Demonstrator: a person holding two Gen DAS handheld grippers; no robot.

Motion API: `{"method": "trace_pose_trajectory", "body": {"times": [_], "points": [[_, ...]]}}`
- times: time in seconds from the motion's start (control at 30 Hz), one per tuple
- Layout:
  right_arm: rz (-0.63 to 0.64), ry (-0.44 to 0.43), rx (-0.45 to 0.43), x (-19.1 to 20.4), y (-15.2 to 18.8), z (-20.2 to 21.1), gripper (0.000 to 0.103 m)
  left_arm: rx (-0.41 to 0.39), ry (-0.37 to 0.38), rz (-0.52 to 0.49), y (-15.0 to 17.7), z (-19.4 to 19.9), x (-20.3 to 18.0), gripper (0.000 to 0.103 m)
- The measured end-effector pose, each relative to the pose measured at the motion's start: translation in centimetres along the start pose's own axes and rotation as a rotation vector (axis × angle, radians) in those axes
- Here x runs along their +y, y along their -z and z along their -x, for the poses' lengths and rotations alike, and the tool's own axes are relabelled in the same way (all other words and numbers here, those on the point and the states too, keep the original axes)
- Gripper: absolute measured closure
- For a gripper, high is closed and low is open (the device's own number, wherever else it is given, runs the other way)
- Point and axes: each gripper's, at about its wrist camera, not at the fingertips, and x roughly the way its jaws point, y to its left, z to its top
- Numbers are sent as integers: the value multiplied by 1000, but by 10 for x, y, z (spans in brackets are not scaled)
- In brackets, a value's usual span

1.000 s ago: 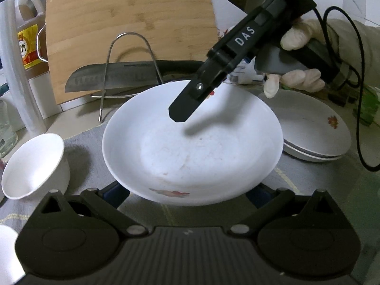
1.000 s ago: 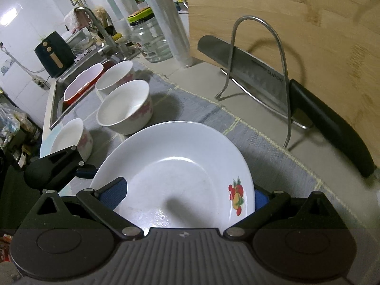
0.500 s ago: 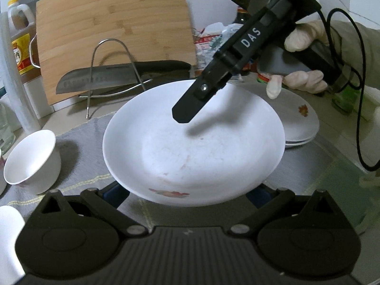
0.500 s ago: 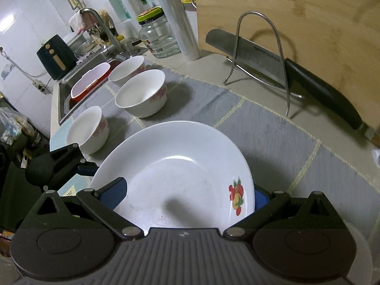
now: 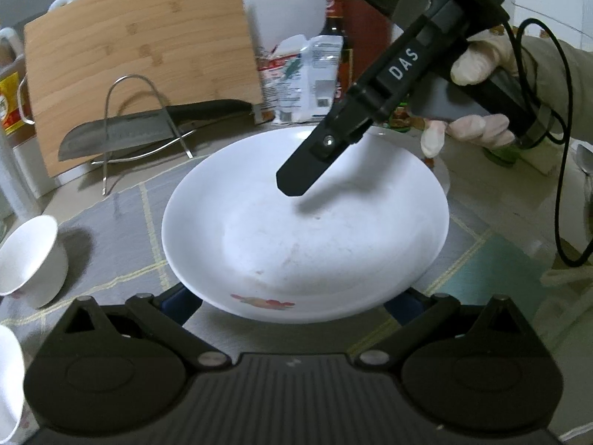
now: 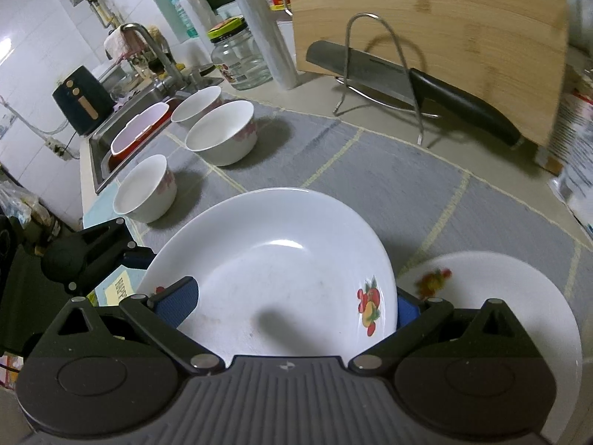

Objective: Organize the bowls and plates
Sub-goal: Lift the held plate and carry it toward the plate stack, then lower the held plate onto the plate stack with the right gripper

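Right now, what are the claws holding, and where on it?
Both claws grip one white plate by its rim, on opposite edges: the left claw at its near edge, the right claw across from it.

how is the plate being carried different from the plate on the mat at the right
The carried plate is held tilted off the mat between both tools, the right tool and the left tool. The other plate lies flat on the grey mat, untouched. Both are white with a fruit print.
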Motion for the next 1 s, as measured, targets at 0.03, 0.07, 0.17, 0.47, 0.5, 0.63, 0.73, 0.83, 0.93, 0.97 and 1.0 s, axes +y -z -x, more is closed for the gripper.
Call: {"method": "trace_pose_trajectory", "body": {"times": [0.03,0.07,0.17,0.47,0.5,0.63,0.73,0.83,0.93,0.97,1.0], "points": [[-7,5,-5,-1,4,4,0,0,6,-7,-1,0,-3,1],[-12,10,-8,-2,6,7,0,0,12,-14,-3,-1,-4,1],[-32,24,-22,-7,16,18,0,-4,33,-35,-8,-5,-11,1],[-97,80,-58,-25,39,46,0,-13,106,-93,-24,-24,-26,1],[-104,88,-61,-28,41,49,0,-13,114,-99,-26,-27,-27,1],[-139,114,-73,-37,52,58,0,-15,147,-128,-32,-39,-30,1],[-161,133,-79,-44,58,63,0,-15,169,-145,-35,-45,-34,1],[-182,149,-83,-51,65,68,0,-13,191,-158,-39,-52,-40,1],[-202,160,-88,-57,70,72,0,-11,209,-172,-42,-59,-43,1],[-210,165,-88,-59,71,72,0,-9,215,-174,-42,-61,-44,1],[-214,169,-87,-61,72,73,0,-7,220,-176,-43,-63,-45,1]]}}
